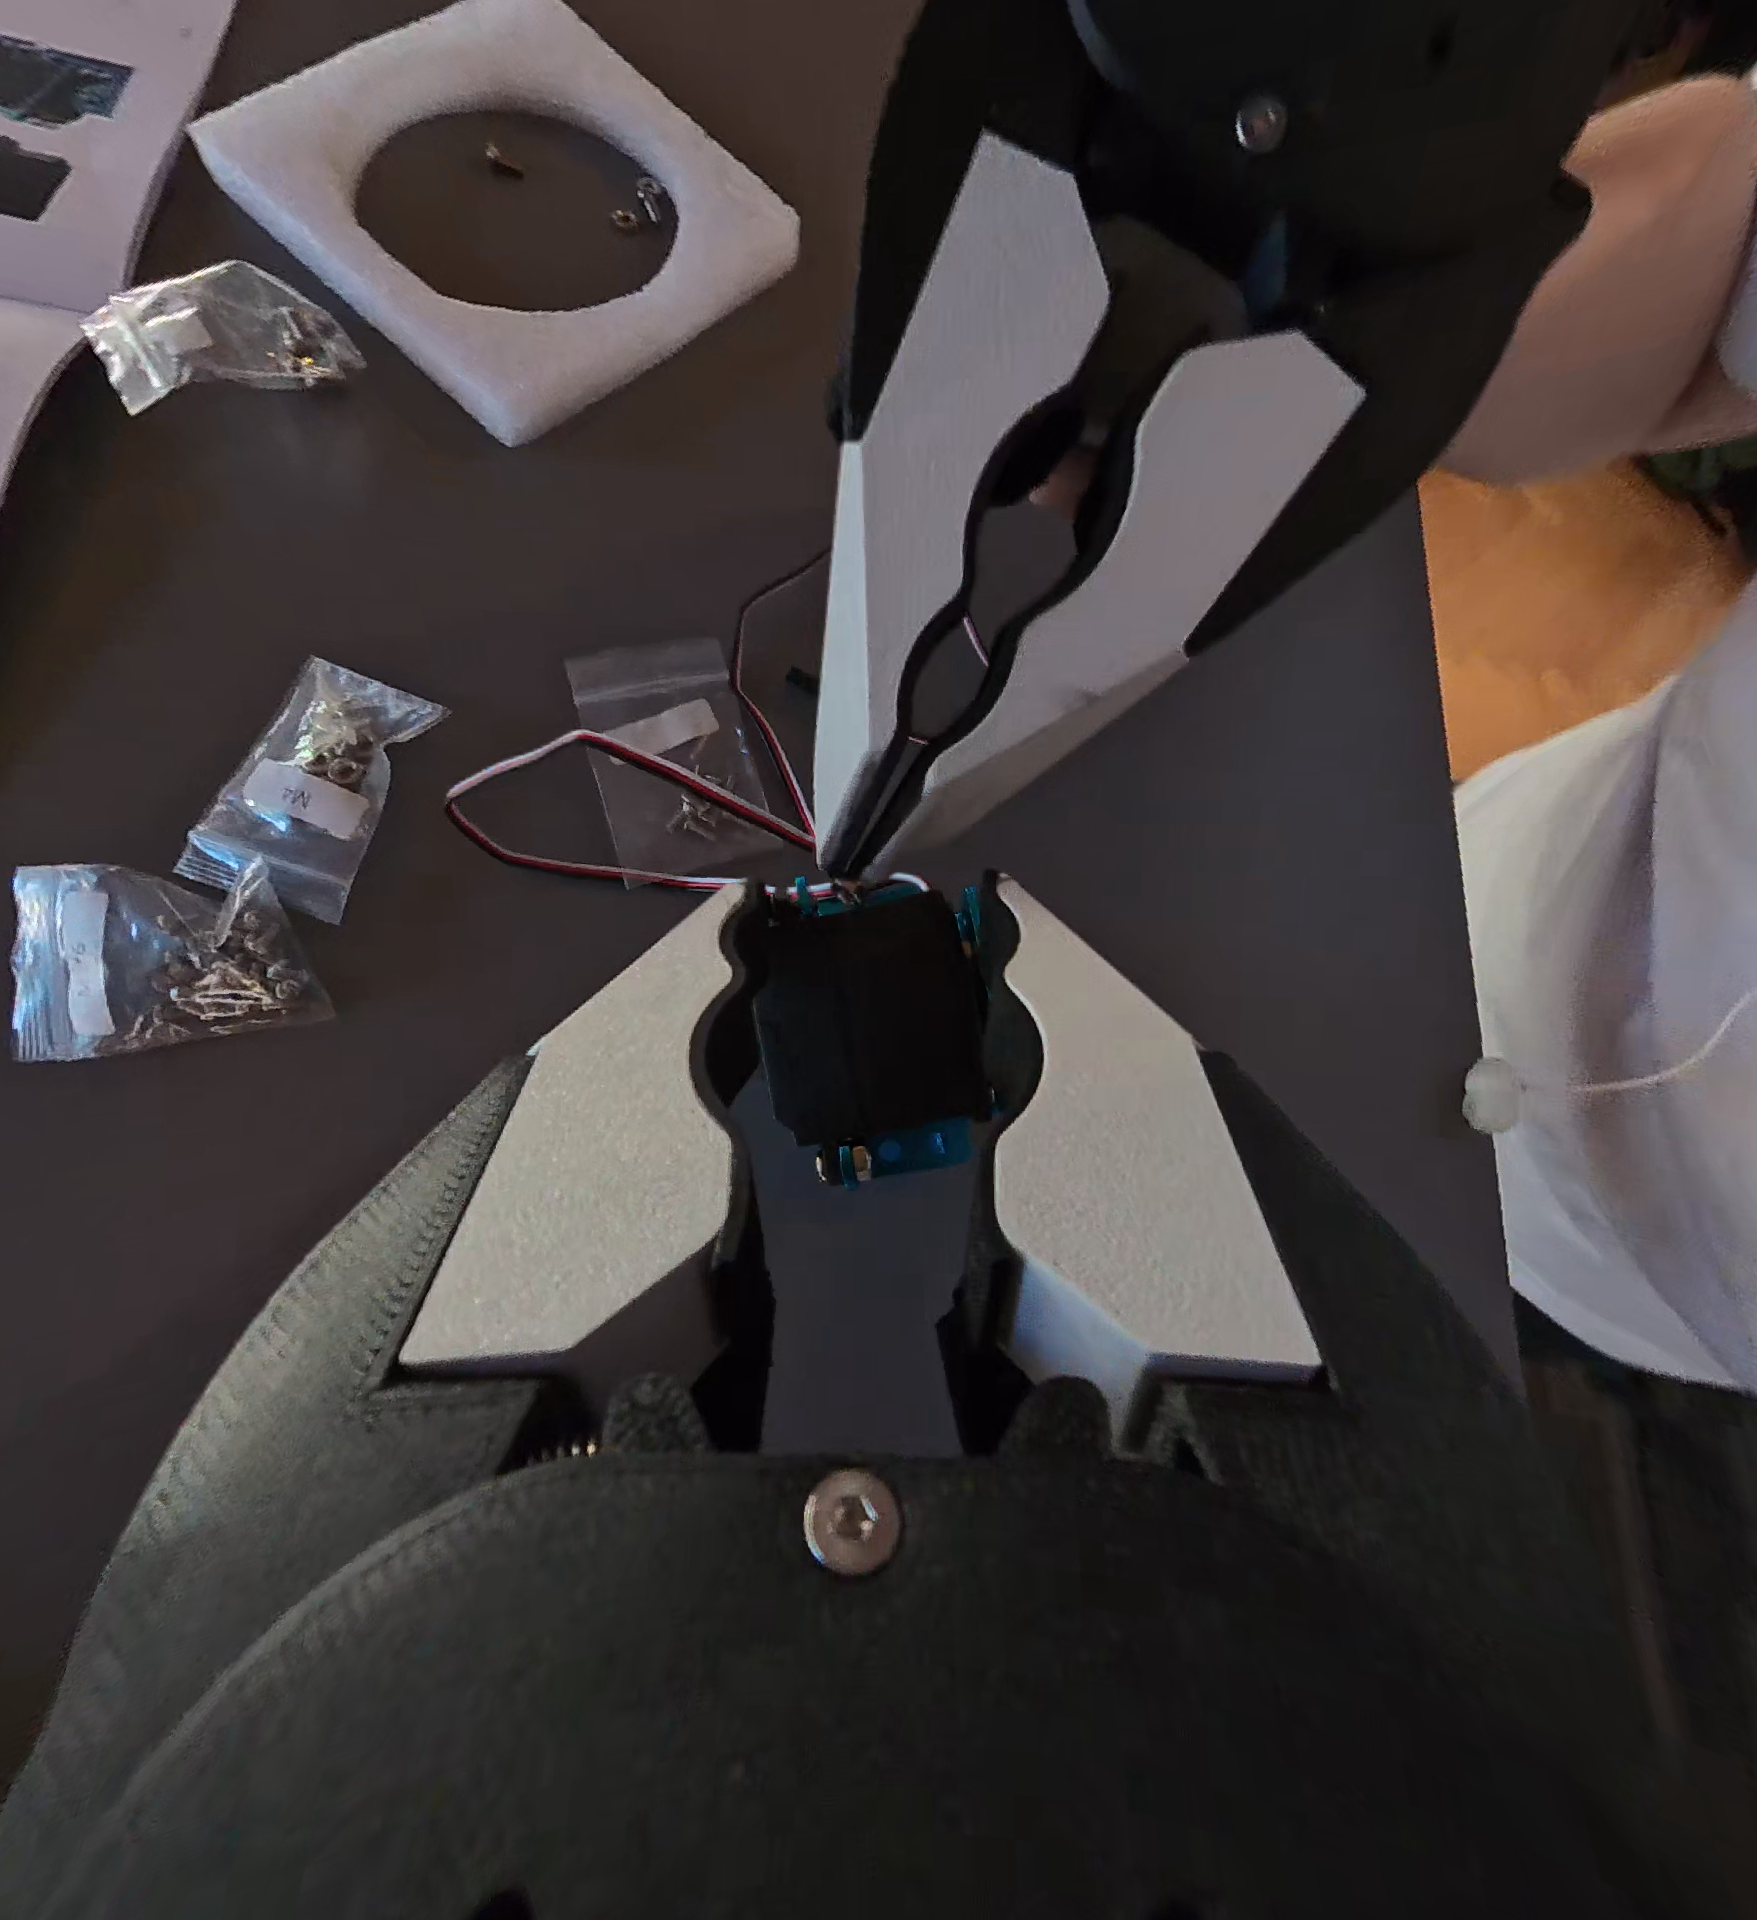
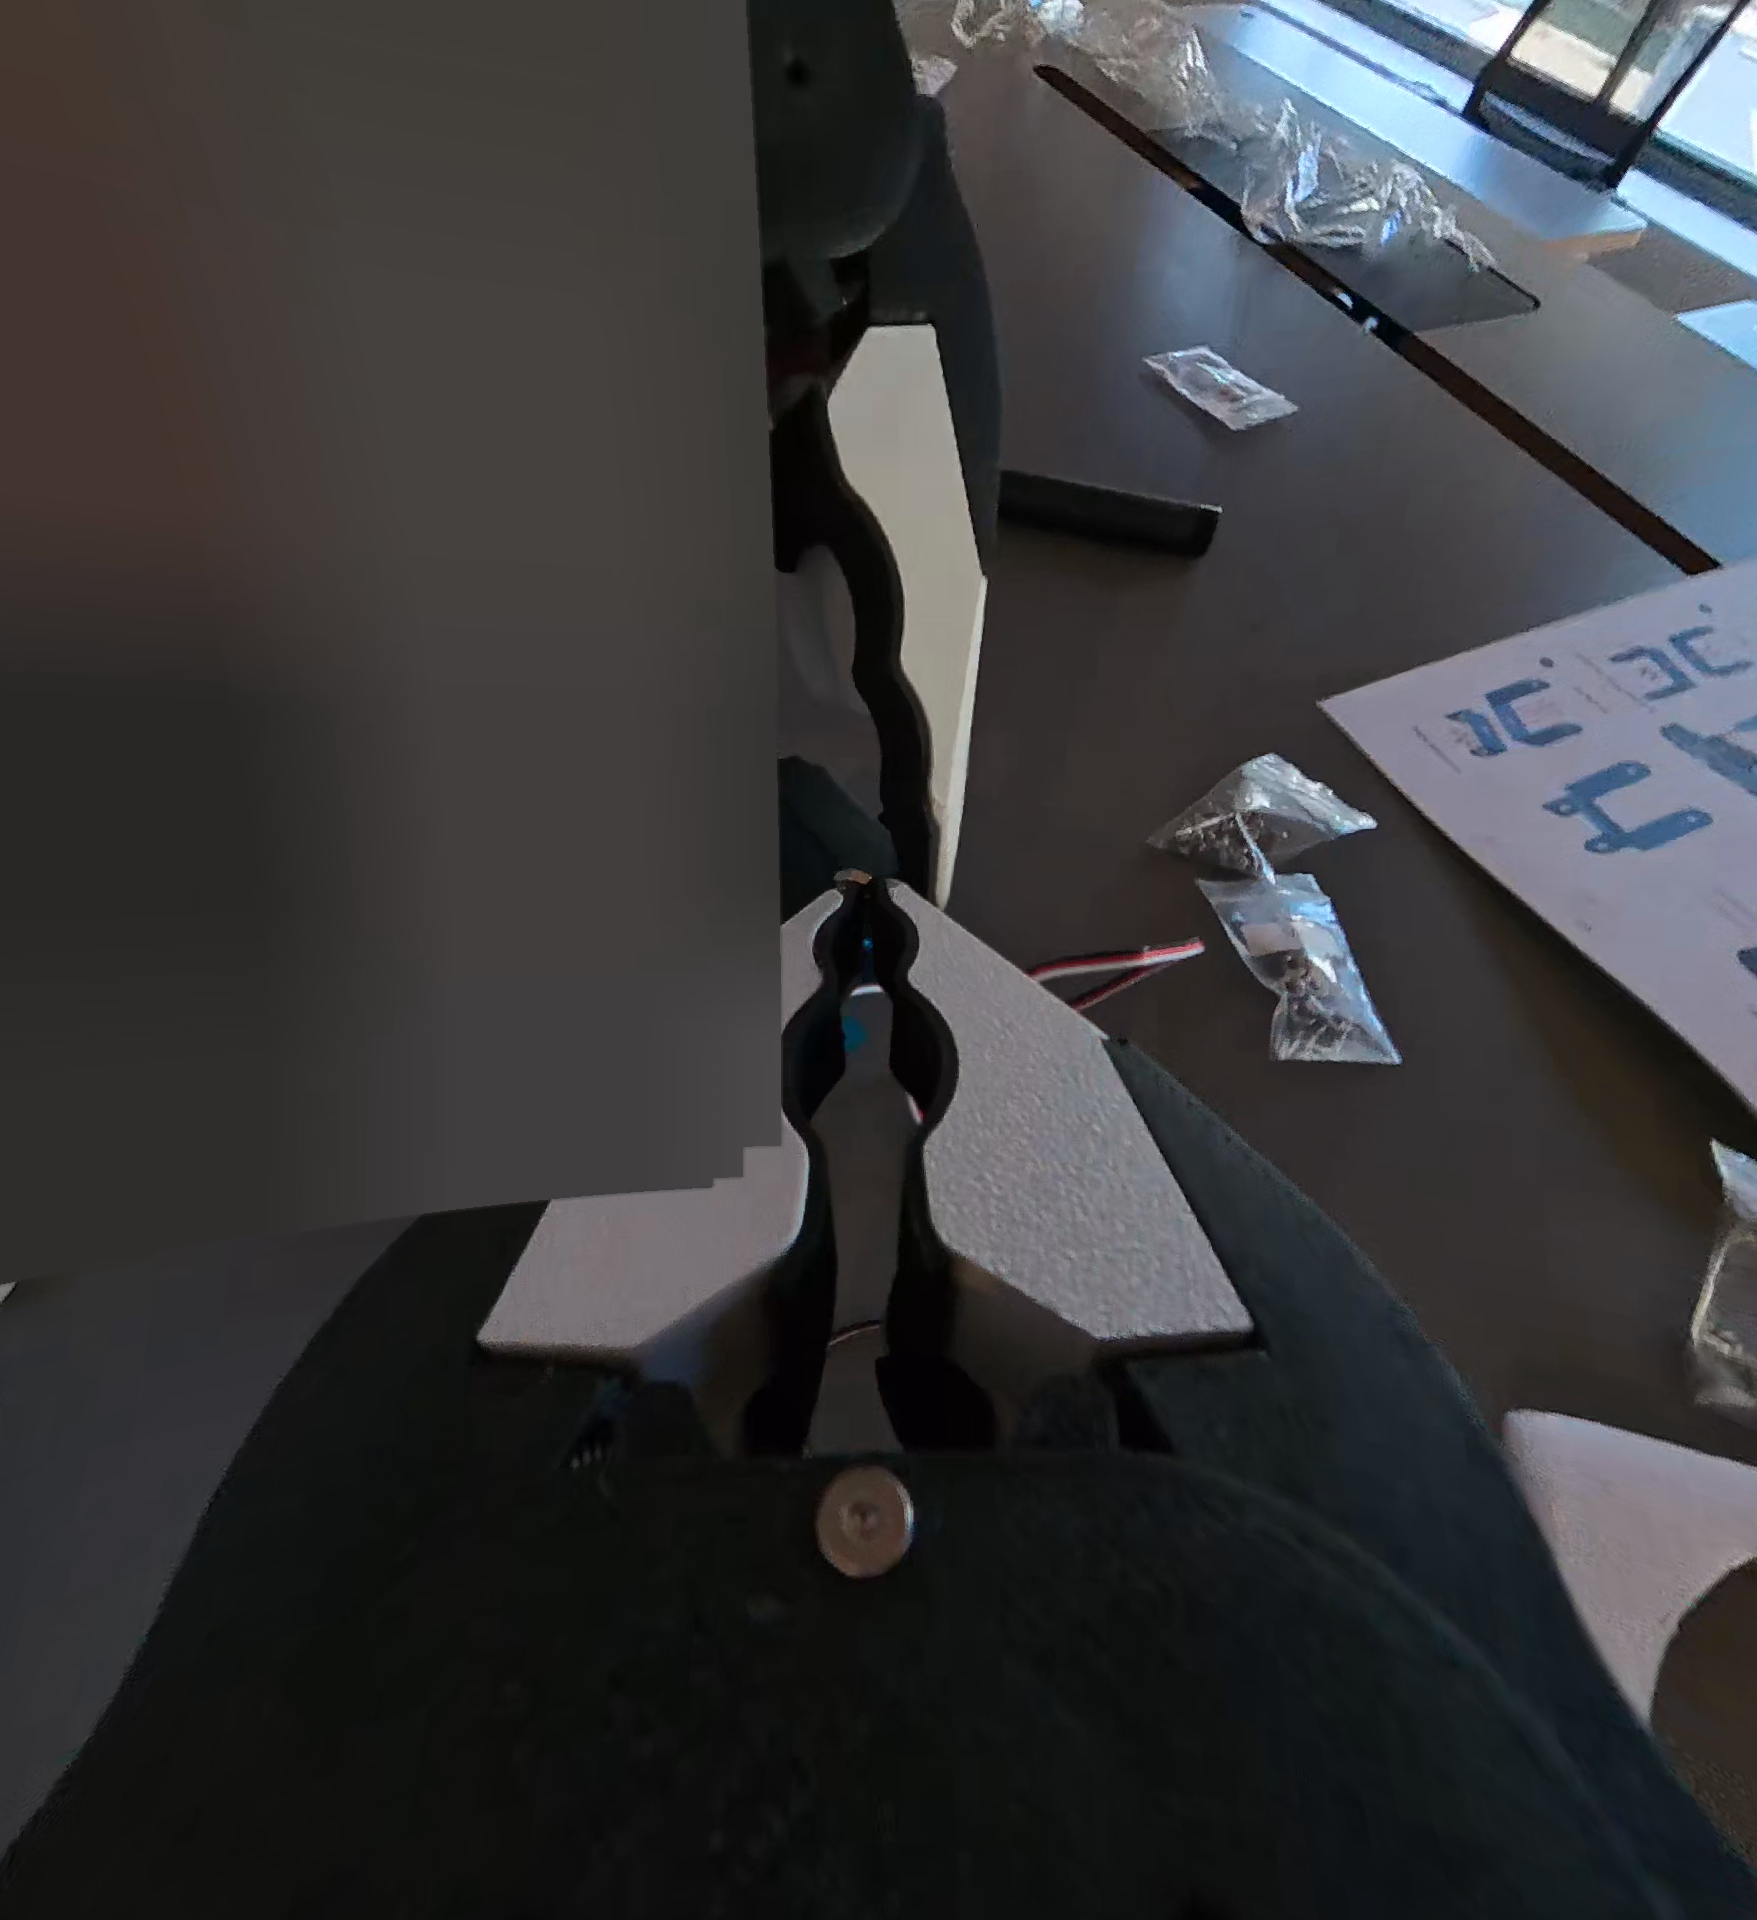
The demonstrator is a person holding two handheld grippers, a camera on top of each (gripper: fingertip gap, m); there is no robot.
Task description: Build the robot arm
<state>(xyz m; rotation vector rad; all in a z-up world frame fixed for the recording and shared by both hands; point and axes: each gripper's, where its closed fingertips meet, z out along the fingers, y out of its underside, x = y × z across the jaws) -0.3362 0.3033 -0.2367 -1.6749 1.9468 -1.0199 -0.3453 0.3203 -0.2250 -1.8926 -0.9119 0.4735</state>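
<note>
Your left gripper (image 1: pixel 874 906) is clenched on a small black servo (image 1: pixel 863 1029) with blue mounting tabs. Its two pale fingers press the servo's sides and hold it lifted above the dark table (image 1: pixel 230 1195), with the wired end pointing away from you. Your right gripper (image 1: pixel 839 864) comes in from the far side, angled steeply down, so the two tools meet almost nose to nose. Its jaws are pinched together at the very tips on what looks like a small metal piece (image 2: pixel 858 879), perhaps a screw, though it is too tiny to be sure. That tip sits right at the servo's far edge, touching or just short of it, where the red, white and black lead (image 1: pixel 541 821) leaves the body and loops out to the left across the table. One clear bag of screws (image 1: pixel 666 769) lies just beside that loop, and two more bags of hardware (image 1: pixel 313 779) lie farther left. Well beyond them sits a white foam square (image 1: pixel 541 343) with a round cut-out, next to a printed sheet (image 1: pixel 22 343).
</note>
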